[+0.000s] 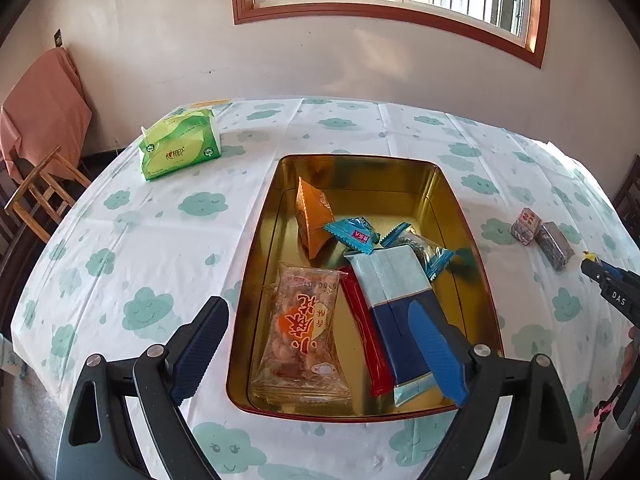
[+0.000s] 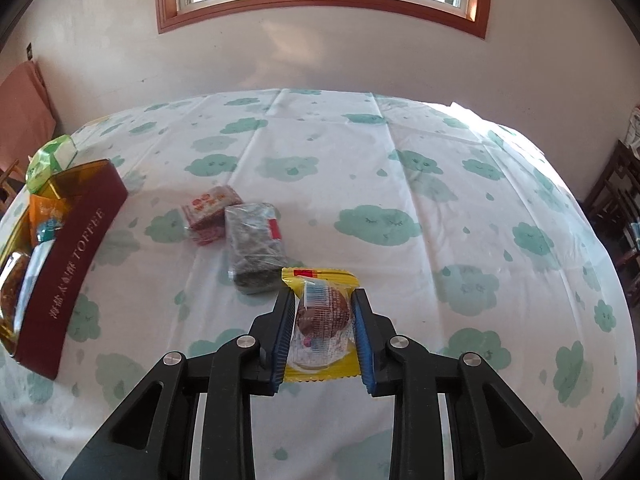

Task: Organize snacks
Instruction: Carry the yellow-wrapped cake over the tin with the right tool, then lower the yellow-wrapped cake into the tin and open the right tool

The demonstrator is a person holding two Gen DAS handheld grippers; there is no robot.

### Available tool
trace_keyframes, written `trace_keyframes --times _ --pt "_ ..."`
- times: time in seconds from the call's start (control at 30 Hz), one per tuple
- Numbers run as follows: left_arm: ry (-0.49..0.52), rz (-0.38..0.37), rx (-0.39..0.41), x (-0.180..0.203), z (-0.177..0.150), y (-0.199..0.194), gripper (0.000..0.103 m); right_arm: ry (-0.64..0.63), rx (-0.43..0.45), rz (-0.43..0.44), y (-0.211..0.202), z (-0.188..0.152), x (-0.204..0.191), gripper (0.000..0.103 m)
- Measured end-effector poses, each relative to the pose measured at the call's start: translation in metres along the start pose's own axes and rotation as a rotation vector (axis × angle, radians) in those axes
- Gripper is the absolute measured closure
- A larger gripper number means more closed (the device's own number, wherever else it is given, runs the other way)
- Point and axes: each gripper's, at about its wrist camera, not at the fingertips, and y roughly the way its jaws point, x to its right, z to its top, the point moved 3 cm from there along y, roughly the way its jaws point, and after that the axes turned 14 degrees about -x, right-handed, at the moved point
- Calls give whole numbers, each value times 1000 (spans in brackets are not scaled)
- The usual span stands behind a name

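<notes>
- A yellow-edged snack packet [image 2: 320,320], clear-fronted with a round brown cake inside, is being pinched across its middle by the right gripper [image 2: 322,326]; the pads are pressing on both sides of it, above the tablecloth [image 2: 440,184].
- The packet is being judged light, its film crinkly and slick, the cake inside crushable; a gentle hold across the cake's width is being favoured over the thin sealed ends.
- Two wrapped snacks are being left on the cloth just beyond it: a grey block [image 2: 254,246] and a red-and-white packet [image 2: 212,212], touching.
- The toffee tin [image 1: 444,200] is being seen well to the left, already holding several packets.
- The left gripper [image 1: 320,344] is being held spread wide over the tin, with nothing between its jaws.
</notes>
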Motion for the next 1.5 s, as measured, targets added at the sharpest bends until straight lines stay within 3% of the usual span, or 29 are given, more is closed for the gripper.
trace_keyframes --times 0.47,0.7,1.0,1.5 --pt "-82 80 23 -45 -7 -10 7 -197 50 219 -21 26 -141 73" --pt "-129 115 16 -66 -10 -11 5 -300 48 251 -12 36 -200 73" --pt "-194 119 -32 -87 -18 -1 5 -353 21 237 6 43 -226 73" --pt "-191 129 -41 -88 -19 0 4 -347 -1 240 21 50 -235 71"
